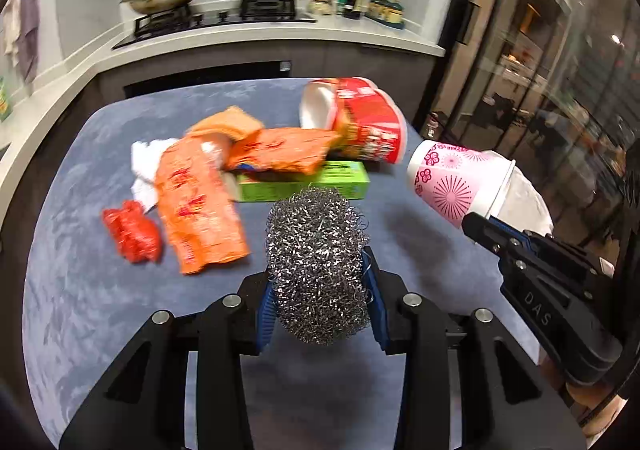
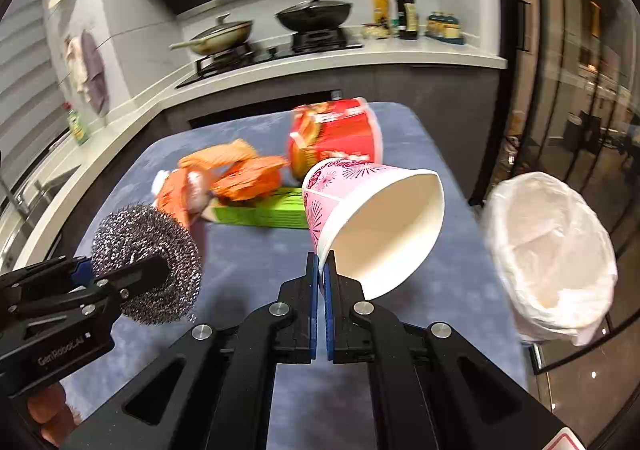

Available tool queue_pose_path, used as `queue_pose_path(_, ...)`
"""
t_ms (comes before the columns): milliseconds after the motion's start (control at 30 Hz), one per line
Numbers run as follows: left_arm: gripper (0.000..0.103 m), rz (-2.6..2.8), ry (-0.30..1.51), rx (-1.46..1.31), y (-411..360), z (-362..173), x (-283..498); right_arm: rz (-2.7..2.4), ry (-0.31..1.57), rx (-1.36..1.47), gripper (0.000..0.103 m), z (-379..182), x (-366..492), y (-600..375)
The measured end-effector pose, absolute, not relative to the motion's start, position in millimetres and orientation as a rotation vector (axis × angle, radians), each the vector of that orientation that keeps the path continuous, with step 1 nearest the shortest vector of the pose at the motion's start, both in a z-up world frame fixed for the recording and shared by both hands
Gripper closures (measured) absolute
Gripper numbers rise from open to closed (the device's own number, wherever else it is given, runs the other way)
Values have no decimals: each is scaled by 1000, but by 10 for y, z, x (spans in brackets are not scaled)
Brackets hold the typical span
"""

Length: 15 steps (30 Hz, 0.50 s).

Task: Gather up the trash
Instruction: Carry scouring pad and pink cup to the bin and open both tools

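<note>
Left gripper (image 1: 320, 290): your fingers clamp the steel wool ball (image 1: 318, 262) between them.
Right gripper (image 2: 321, 274): your closed fingers pinch the pink paper cup (image 2: 360, 202) rim.

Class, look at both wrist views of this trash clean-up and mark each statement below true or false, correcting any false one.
1. The left gripper holds a steel wool scourer. True.
2. The right gripper is open and empty. False: it is shut on the rim of the pink paper cup.
3. The green box lies on the table partly under orange wrappers. True.
4. The bin with the white liner stands on the table. False: it stands beside the table, off its edge.
5. The red noodle tub stands upright. False: it lies tipped over.
</note>
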<state>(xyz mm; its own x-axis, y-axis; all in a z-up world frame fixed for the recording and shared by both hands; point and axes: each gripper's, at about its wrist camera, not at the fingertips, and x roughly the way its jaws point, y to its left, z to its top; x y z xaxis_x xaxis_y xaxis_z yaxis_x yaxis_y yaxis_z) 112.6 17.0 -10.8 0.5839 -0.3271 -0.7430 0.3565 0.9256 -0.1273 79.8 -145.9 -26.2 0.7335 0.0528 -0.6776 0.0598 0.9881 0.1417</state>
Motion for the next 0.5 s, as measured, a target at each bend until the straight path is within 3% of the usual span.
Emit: queue_pose_path(500, 67, -546, 828, 167, -937, -33, 974, -220, 710, 255, 100, -293, 401, -2567)
